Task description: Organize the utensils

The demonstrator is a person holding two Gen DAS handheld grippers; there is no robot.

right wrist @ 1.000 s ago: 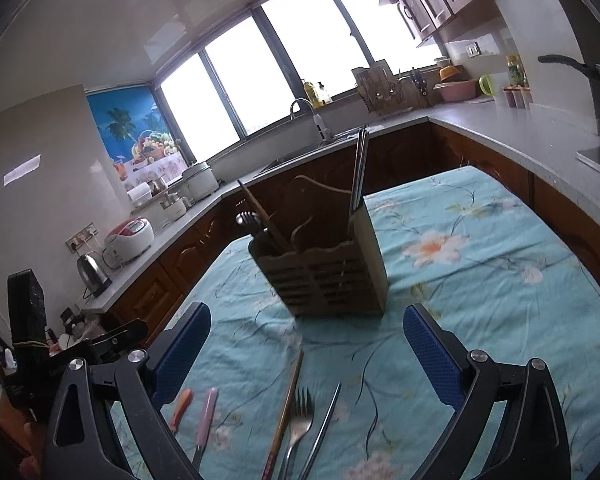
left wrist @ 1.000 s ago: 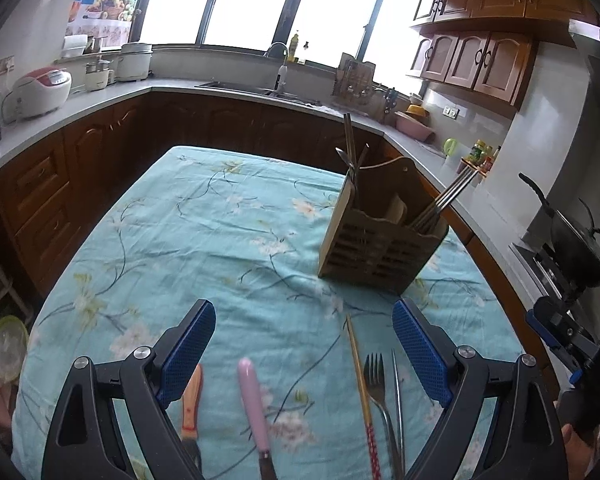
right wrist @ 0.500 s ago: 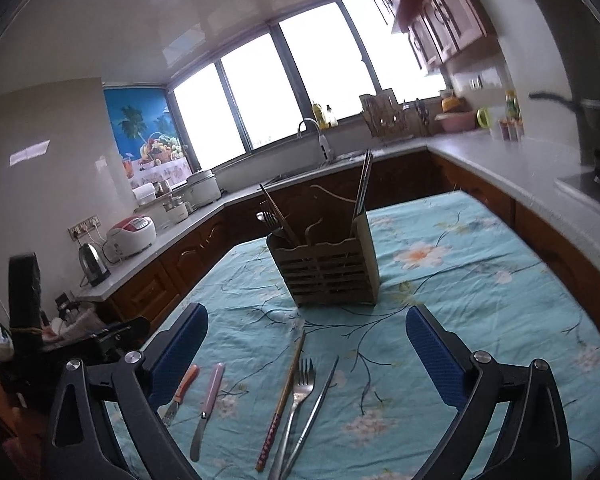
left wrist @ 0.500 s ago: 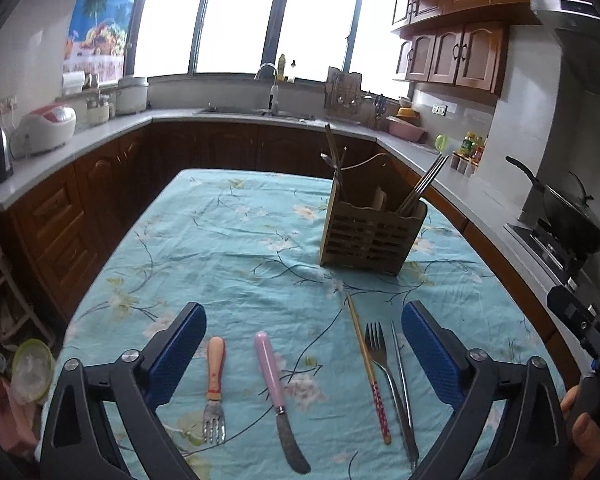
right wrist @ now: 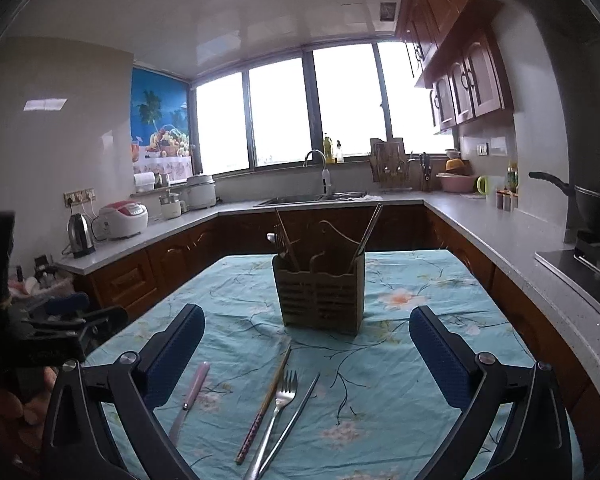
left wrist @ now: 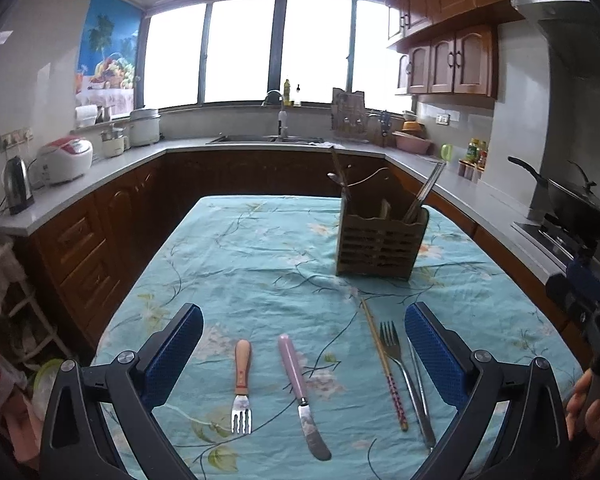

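Observation:
A wooden slatted utensil holder (left wrist: pixel 380 246) stands on the floral blue tablecloth (left wrist: pixel 260 264) and holds several utensils; it also shows in the right wrist view (right wrist: pixel 320 300). Near the front edge lie a wooden-handled fork (left wrist: pixel 242 384), a pink-handled knife (left wrist: pixel 300 392), a chopstick (left wrist: pixel 384 364), a metal fork (left wrist: pixel 398 364) and a thin metal utensil (left wrist: pixel 420 396). My left gripper (left wrist: pixel 304 336) is open and empty above the small fork and knife. My right gripper (right wrist: pixel 306 340) is open and empty above the chopstick (right wrist: pixel 266 400), metal fork (right wrist: pixel 278 408) and knife (right wrist: pixel 190 394).
Kitchen counters (left wrist: pixel 112 168) with wooden cabinets surround the table on three sides. A kettle (left wrist: pixel 16 184), rice cooker (left wrist: pixel 66 160), sink (left wrist: pixel 268 138) and a wok on the stove (left wrist: pixel 572 208) sit on them. A cluttered rack (left wrist: pixel 8 304) stands at the table's left.
Both grippers have pulled back and risen from the table, so more of the loose utensils and the room shows. Both stay open and empty.

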